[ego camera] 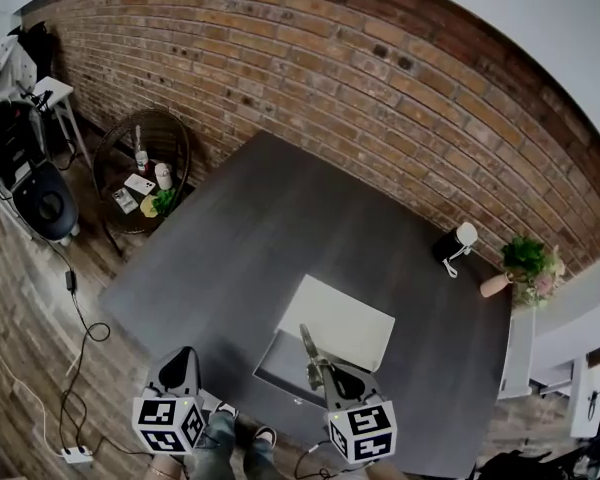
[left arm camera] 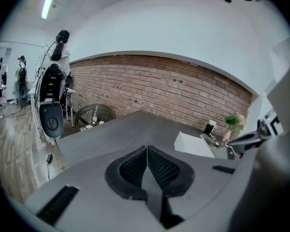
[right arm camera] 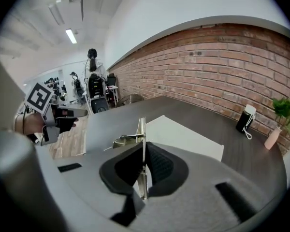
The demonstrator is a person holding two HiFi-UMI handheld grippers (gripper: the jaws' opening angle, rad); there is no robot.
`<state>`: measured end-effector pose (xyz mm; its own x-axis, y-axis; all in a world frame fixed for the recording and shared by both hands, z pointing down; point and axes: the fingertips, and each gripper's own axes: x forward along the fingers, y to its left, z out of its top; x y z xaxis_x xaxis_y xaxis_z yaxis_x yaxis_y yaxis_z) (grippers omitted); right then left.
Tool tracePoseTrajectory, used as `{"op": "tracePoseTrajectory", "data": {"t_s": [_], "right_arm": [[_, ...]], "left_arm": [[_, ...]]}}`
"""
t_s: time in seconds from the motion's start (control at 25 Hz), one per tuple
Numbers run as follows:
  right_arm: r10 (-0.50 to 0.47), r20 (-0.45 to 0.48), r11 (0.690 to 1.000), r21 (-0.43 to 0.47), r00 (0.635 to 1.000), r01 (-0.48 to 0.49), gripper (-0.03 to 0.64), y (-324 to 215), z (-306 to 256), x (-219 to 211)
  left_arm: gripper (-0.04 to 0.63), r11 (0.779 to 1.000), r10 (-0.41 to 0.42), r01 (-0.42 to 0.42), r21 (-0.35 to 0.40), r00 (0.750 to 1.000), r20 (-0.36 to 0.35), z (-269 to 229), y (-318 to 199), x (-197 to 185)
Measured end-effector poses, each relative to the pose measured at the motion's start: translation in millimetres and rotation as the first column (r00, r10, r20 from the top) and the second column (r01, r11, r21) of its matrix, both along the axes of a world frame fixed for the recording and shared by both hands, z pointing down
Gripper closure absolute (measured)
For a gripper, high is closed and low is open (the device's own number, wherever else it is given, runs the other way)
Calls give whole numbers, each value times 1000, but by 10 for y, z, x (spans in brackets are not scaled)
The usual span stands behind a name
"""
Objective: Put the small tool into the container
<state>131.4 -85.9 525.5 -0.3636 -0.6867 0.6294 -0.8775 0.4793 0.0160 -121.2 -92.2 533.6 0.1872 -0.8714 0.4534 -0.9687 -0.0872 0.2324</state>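
A white container point(ego camera: 348, 320) lies on the dark table point(ego camera: 240, 258) near its front edge; it also shows in the right gripper view point(right arm camera: 188, 140) and the left gripper view point(left arm camera: 192, 144). My right gripper point(ego camera: 321, 370) hangs over the container's near side, shut on a small thin metal tool point(ego camera: 308, 345). That tool point(right arm camera: 141, 127) sticks out past the jaws, with a side piece pointing left. My left gripper point(ego camera: 183, 360) is at the table's front left edge, apart from the container. Its jaws point(left arm camera: 147, 152) are shut with nothing between them.
At the table's far right stand a black speaker with a white top point(ego camera: 454, 242), a pink vase point(ego camera: 496, 285) and a green plant point(ego camera: 527, 258). A round wicker side table point(ego camera: 140, 168) with small items stands left by the brick wall. Cables and a power strip point(ego camera: 77, 455) lie on the floor.
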Motion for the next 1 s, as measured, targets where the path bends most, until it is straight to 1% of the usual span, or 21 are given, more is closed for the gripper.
{"op": "tracePoseTrajectory", "data": {"t_s": [0.24,0.48,0.64,0.8,1.0], "right_arm": [[-98,-66,994,-45,993,95,612,53,205,-110],[-179,-123,982,-85,976,169,612,53,346,-159],[-203,-159,976,-107,966,187,612,66,475,-162],[-221,-223,972,-124,949,198,612,58,570,-128],[-222,-286,974,-116,932,197,612,-9,656,-103]], "left_arm": [[588,1000,-18,18,-24,1000,-2,173,72,-91],[588,1000,-15,15,-26,1000,-2,239,30,-93],[588,999,-8,8,-33,1000,2,298,8,-94],[588,999,3,-3,-47,1000,5,370,-17,-84],[588,998,12,-12,-58,1000,7,441,-68,-73]]}}
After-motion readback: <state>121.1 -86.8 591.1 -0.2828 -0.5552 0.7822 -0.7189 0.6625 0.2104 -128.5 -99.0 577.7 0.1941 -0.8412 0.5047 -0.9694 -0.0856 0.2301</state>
